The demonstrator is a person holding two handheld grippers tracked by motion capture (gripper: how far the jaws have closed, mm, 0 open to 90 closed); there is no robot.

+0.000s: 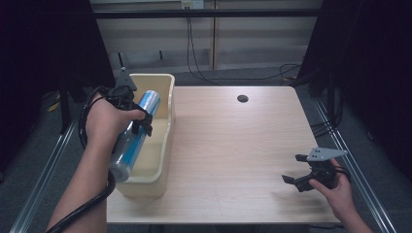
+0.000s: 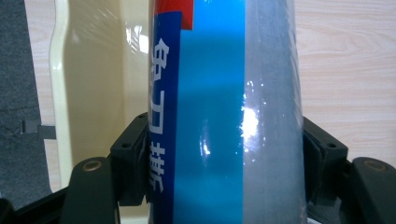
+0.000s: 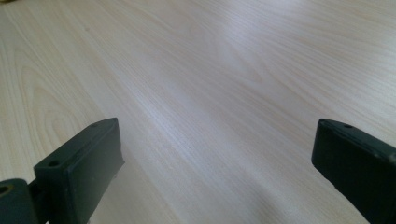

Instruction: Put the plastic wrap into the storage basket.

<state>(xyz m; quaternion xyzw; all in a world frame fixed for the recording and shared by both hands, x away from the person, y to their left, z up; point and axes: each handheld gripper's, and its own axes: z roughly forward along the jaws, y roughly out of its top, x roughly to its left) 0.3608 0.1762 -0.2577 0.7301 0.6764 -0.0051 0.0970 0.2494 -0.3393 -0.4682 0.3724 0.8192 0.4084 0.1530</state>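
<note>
Left gripper [image 1: 138, 119]: fingers [image 2: 133, 158] pinching a tall blue and silver shiny tube [image 1: 133, 138], tilted over the cream plastic bin [image 1: 163, 145]. Right gripper [image 1: 297, 170]: fingers [image 3: 84, 163] spread wide, holding nothing, low over the pale wooden worktop [image 1: 233, 145].

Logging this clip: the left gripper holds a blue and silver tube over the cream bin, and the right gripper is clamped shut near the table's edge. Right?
Not quite. The right gripper is open, its jaws wide apart in the right gripper view. The left gripper does hold the tube over the bin.
</note>
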